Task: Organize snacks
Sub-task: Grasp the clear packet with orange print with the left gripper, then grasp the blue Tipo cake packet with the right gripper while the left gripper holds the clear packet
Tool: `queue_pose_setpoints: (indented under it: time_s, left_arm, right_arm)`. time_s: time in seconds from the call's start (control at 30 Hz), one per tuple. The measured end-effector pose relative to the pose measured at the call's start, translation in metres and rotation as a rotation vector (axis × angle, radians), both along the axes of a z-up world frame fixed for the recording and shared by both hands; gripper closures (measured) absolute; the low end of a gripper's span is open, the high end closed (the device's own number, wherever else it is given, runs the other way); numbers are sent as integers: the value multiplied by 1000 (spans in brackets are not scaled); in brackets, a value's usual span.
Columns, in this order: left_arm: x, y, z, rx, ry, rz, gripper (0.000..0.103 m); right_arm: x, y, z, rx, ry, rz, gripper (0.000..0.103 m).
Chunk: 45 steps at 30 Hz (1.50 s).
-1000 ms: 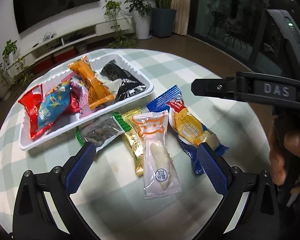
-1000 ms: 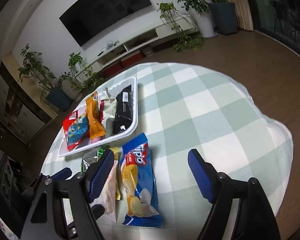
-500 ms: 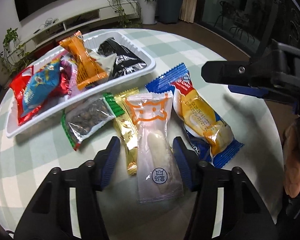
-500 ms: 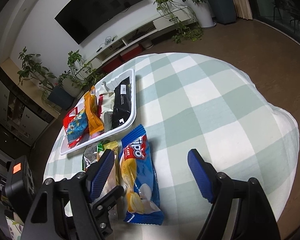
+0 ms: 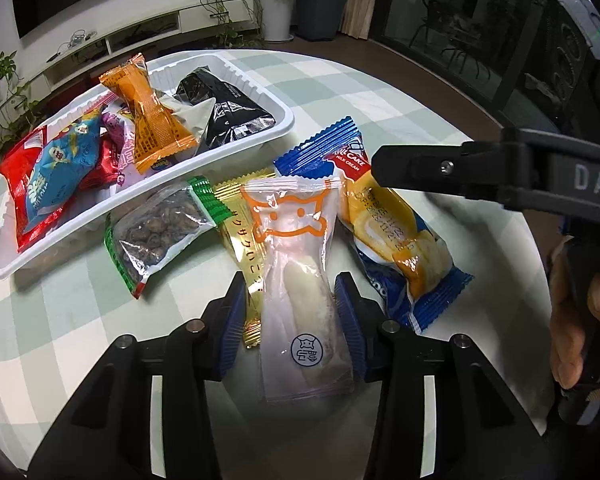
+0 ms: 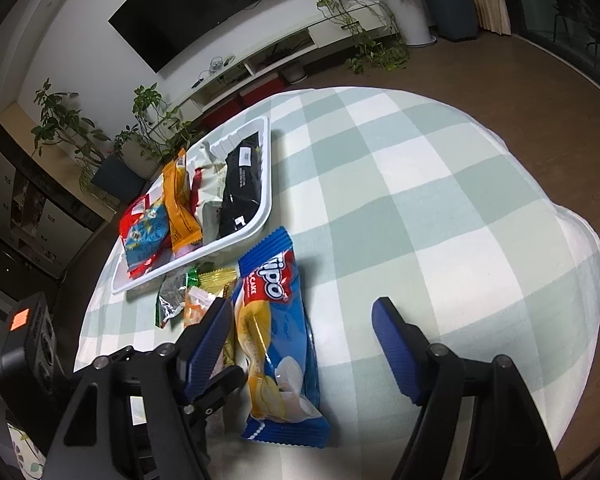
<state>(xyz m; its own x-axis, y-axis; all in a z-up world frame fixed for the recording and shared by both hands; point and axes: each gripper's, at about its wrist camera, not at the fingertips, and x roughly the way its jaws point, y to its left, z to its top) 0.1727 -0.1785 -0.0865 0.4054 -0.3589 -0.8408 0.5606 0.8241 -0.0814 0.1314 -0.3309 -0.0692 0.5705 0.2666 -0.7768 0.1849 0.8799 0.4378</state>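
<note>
A clear white packet with an orange cat face (image 5: 288,232) lies on the checked tablecloth, and my left gripper (image 5: 290,304) straddles its lower half. Its jaws are closing, the blue pads (image 5: 346,312) touch the wrapper's sides, and the wrapper is pinched in there. The tail of a gold packet (image 5: 240,232) sits against the left pad. To the right lies a blue roll-cake packet (image 5: 388,232) (image 6: 276,320). My right gripper (image 6: 300,320) hovers over it, jaws wide and closing slightly, pads clear of it. A white tray (image 5: 288,120) (image 6: 270,184) behind holds several snacks.
A green-edged packet of dark nuts (image 5: 156,232) lies left of the gold one, close to the tray's front rim. The right gripper's black finger (image 5: 440,168) and a hand (image 5: 572,320) cross the right side of the left wrist view. The round table's edge drops off on the right (image 6: 560,216).
The left gripper came down over the cat packet and its jaws narrowed from wide apart to touching the wrapper's sides. The right gripper stayed over the blue packet.
</note>
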Motion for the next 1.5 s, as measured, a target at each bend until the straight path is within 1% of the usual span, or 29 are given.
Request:
queue_pose_setpoints:
  time_s: [0.07,0.3,0.4,0.57,0.7,0.93,1.0,1.13,1.2,1.27,1.33,1.47,1.5]
  left_arm:
    - [0,4,0,-10,9,0,62]
    - [-19,27,7,-43,23,14,62]
    - [-27,41,10,-70,37,22,62]
    - [-46,70,14,-113,51,49,62]
    - [-62,88,14,-105,51,50,62]
    - [-75,117,6,-141,80,94,62]
    - [-78,124,6,-154,94,99,60]
    - [-84,132,10,-150,92,124,57]
    - [-86,133,11,-149,90,141,49]
    - [-89,135,11,-150,88,149,46]
    - [-91,135,10,-141,88,152,46]
    - [-94,139,12,-164,74,161,47]
    - [-94,140,13,-168,69,161,50]
  right_arm:
    - [1,0,-1,-3,5,1,29]
    - [1,5,-4,-25,15,12,30]
    - [1,10,-4,-45,15,28,30]
    - [1,24,-6,-90,14,75,30]
    - [1,32,-9,-133,25,98,32]
    - [0,43,-13,-210,32,119,32]
    - [-1,44,-14,-221,32,121,32]
    - [-2,46,-14,-243,32,127,32]
    - [-2,47,-14,-247,31,128,32]
    - [-2,47,-14,-247,32,128,32]
    - [-2,48,-14,-247,32,129,32]
    - [-4,48,-14,-238,30,130,32]
    - [-4,48,-14,-235,29,130,32]
